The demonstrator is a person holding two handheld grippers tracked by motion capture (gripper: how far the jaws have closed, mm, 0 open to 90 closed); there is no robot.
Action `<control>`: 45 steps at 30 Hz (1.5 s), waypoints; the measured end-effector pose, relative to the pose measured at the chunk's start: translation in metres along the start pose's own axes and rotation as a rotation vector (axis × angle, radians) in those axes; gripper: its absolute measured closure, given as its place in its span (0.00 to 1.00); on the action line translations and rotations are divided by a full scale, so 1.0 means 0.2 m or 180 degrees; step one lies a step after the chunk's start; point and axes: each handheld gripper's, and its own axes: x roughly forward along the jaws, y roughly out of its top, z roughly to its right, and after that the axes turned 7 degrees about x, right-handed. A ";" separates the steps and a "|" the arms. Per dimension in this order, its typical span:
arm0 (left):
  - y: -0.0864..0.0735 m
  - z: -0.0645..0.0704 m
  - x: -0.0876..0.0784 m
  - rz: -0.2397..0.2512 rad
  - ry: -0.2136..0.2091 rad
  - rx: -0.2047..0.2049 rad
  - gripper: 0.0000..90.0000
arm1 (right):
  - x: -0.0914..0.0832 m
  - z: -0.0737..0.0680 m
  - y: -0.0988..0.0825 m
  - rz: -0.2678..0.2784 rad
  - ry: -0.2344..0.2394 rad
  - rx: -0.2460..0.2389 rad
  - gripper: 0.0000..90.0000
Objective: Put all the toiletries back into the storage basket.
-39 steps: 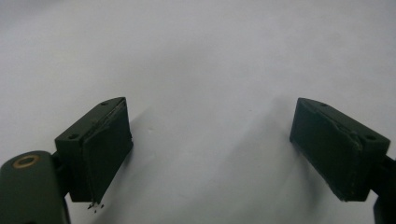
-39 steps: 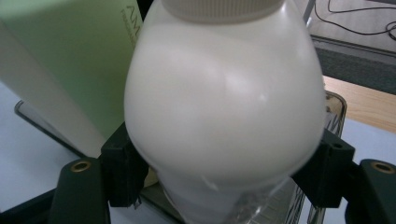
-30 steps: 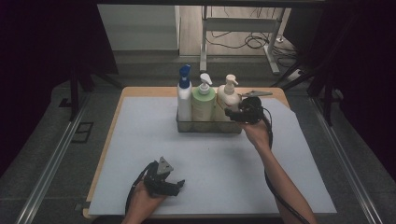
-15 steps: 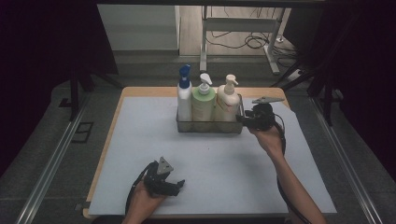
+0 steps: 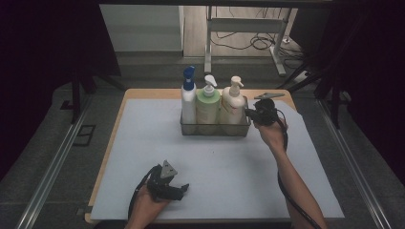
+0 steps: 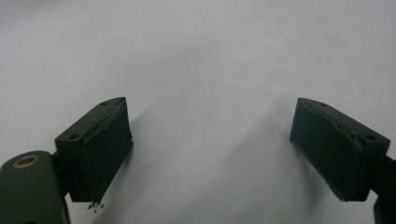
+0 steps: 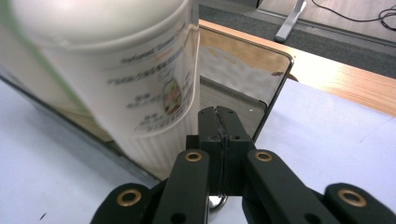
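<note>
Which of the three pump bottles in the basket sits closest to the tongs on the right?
The cream-white pump bottle, at the right end of the wire basket. The right tongs are beside it; the green bottle and the blue-capped white bottle stand farther left.

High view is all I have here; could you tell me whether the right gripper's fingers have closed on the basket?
Observer: Yes. The right gripper has just been closing, and its fingers meet on the thin end wall of the basket, beside the cream bottle.
Operator: Thank you. Are the left gripper's fingers holding anything?
Observer: No. The left gripper stands open, with bare white mat between its fingers.
</note>
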 end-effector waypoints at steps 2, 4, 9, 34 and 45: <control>0.00 0.00 0.00 0.0000 0.0001 0.0000 0.14 | 0.02 0.00 0.01 -0.0023 -0.0015 -0.0027 1.00; 0.00 0.00 0.00 0.0000 -0.0001 0.0000 0.14 | 0.05 0.01 0.02 -0.0047 -0.0011 -0.0035 1.00; 0.00 0.00 0.00 0.0001 -0.0002 0.0001 0.14 | 0.09 0.01 0.02 -0.0102 0.0050 0.0014 1.00; 0.00 0.00 0.00 -0.0001 -0.0002 0.0001 0.14 | 0.22 0.00 -0.03 -0.0326 0.0298 0.0081 0.99; 0.00 0.00 0.00 -0.0002 -0.0002 -0.0001 0.14 | 0.20 -0.05 -0.03 -0.0308 0.0316 -0.0012 0.99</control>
